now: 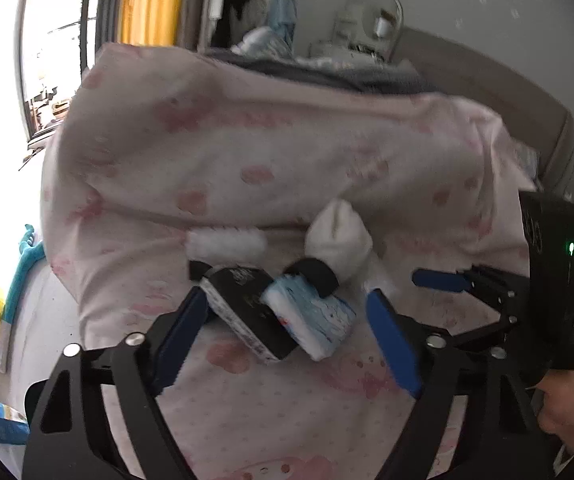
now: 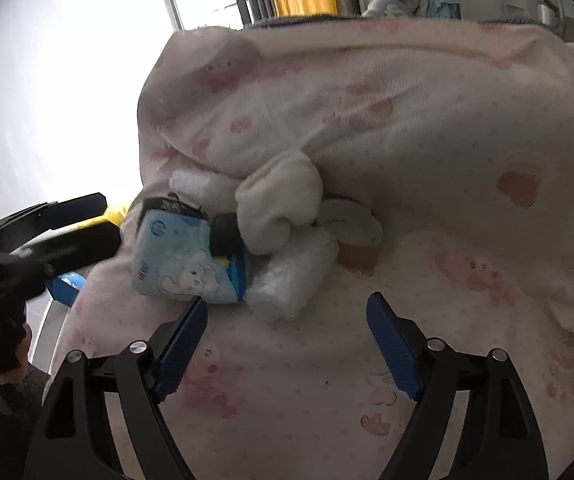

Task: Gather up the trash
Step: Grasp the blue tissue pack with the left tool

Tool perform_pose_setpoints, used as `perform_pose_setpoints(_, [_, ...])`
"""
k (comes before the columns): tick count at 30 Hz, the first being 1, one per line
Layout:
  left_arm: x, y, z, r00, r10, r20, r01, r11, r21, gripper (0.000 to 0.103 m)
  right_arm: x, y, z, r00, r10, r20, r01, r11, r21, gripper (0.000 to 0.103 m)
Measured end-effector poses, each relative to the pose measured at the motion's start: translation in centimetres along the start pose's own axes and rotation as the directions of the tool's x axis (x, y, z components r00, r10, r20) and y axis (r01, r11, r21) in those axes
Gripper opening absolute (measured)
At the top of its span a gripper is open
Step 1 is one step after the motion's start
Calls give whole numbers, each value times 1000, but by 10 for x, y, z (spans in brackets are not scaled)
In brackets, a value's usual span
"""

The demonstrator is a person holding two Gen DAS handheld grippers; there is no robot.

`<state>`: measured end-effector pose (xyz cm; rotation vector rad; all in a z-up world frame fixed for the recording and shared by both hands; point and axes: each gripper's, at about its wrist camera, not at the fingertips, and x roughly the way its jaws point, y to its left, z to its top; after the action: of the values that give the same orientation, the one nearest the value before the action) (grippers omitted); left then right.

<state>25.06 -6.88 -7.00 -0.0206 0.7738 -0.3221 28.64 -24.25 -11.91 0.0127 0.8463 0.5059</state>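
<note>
Both the left tongs (image 1: 287,312) and the right tongs (image 2: 287,336) hang apart and empty over the bed (image 2: 287,400), angled down toward the trash pile (image 2: 227,248) lying against the folded blanket (image 2: 407,120), presumably to pick from it.

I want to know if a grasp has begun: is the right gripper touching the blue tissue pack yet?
Apart. The right wrist view shows bare bedsheet between the open right gripper and the blue tissue pack; neither finger reaches it.
</note>
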Motion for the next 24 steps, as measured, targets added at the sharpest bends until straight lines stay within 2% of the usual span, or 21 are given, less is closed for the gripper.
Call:
perform_pose_setpoints(3, [12, -4, -2, 999, 18, -40, -17, 1000, 17, 76, 7, -4, -1, 1000, 11, -16, -10, 1000, 7, 71])
perform_pose_setpoints(9, [30, -1, -1, 997, 21, -79, -22, 1000, -9, 68, 10, -8, 2, 999, 44, -5, -44, 998, 41, 67])
perform_pose_setpoints(11, [33, 1, 0, 997, 14, -74, -16, 1000, -26, 64, 13, -7, 5, 999, 39, -7, -39, 998, 39, 64])
perform_pose_setpoints(13, [31, -2, 1, 997, 51, -57, -52, 999, -5, 61, 18, -5, 6, 1000, 21, -21, -20, 999, 33, 63])
perform_pose_setpoints(16, [22, -10, 4, 993, 115, -8, -114, 992, 53, 63, 21, -8, 6, 999, 20, -30, -19, 999, 43, 63])
perform_pose_setpoints(20, [22, -12, 4, 997, 83, 0, -83, 995, 56, 63, 20, -11, 5, 999, 20, -31, -18, 999, 50, 59])
perform_pose_setpoints(24, [31, -13, 2, 998, 47, -42, -45, 998, 48, 58, 18, -12, 3, 999, 21, -33, -19, 998, 53, 50])
